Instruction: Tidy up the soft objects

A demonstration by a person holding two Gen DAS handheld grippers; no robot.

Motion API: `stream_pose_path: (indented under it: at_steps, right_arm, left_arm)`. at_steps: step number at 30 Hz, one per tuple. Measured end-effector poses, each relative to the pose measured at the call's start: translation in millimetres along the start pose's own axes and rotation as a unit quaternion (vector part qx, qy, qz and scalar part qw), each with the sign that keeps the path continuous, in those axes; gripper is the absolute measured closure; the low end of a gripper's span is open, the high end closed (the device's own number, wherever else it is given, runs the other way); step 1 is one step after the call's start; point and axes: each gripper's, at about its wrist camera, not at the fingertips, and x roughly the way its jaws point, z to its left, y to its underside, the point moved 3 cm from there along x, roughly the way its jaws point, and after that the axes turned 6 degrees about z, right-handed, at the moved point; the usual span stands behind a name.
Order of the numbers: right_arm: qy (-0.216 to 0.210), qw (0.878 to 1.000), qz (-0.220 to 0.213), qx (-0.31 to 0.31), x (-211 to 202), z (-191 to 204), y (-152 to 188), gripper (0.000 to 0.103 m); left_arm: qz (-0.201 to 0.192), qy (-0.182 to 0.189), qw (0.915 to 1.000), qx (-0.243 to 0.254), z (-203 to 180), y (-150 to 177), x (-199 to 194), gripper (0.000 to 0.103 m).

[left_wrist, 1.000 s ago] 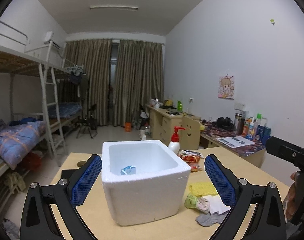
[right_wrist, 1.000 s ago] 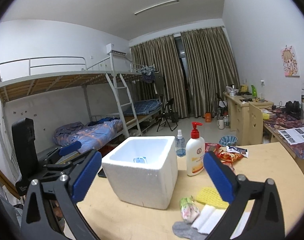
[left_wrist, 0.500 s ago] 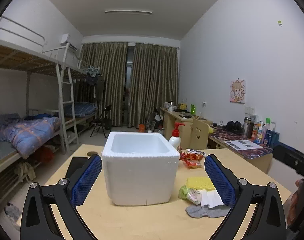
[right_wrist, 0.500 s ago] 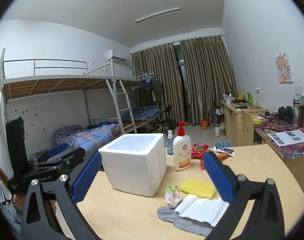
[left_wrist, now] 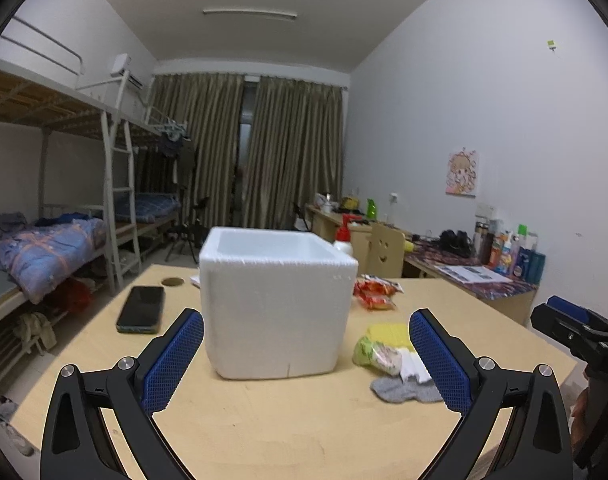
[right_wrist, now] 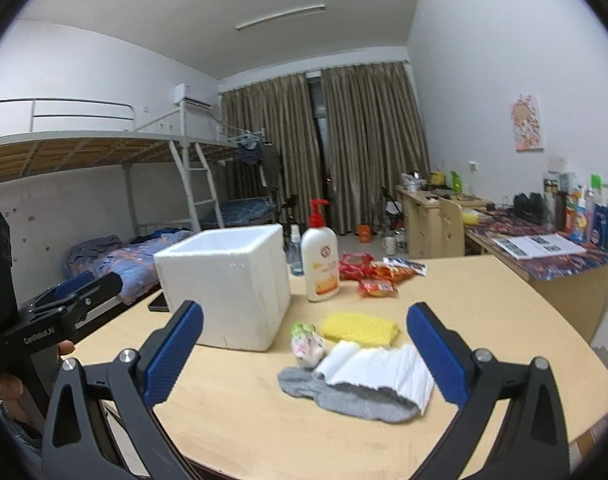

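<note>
1. Left gripper (left_wrist: 306, 356): jaws wide apart, holding nothing, facing the foam box (left_wrist: 276, 300).
2. Box on the table (right_wrist: 484, 304); its inside cannot be seen.
3. Right of the box, all outside it: a small bundle (right_wrist: 307, 342), sponge (right_wrist: 360, 328), white cloth (right_wrist: 378, 368) overlapping a grey sock (right_wrist: 356, 398).
4. Right gripper (right_wrist: 304, 354): wide open, empty, above the pile.
5. Judgement: four soft items remain to be boxed.

Foam box (right_wrist: 228, 288) upright, open, at 10 o'clock. Beside it: floral pouch (right_wrist: 307, 345), yellow sponge (right_wrist: 359, 328), white cloth (right_wrist: 378, 370) overlapping flat grey sock (right_wrist: 354, 398) at 6 o'clock.
</note>
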Motion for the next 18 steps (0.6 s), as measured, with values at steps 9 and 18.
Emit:
stream_pose_path:
  at_steps: [9, 18]
  right_arm:
    - [0.039, 0.999, 0.013, 0.022, -6.9, -7.0, 20.0, 0.0]
    - [0.066, 0.997, 0.034, 0.032, 0.1, -21.1, 22.4, 0.0]
  left_arm:
    - [0.013, 0.042, 0.999, -0.008, 0.4, 16.8, 18.0, 0.0]
    - [0.048, 0.087, 0.9942, 0.041, -31.4, 23.3, 44.4, 0.0]
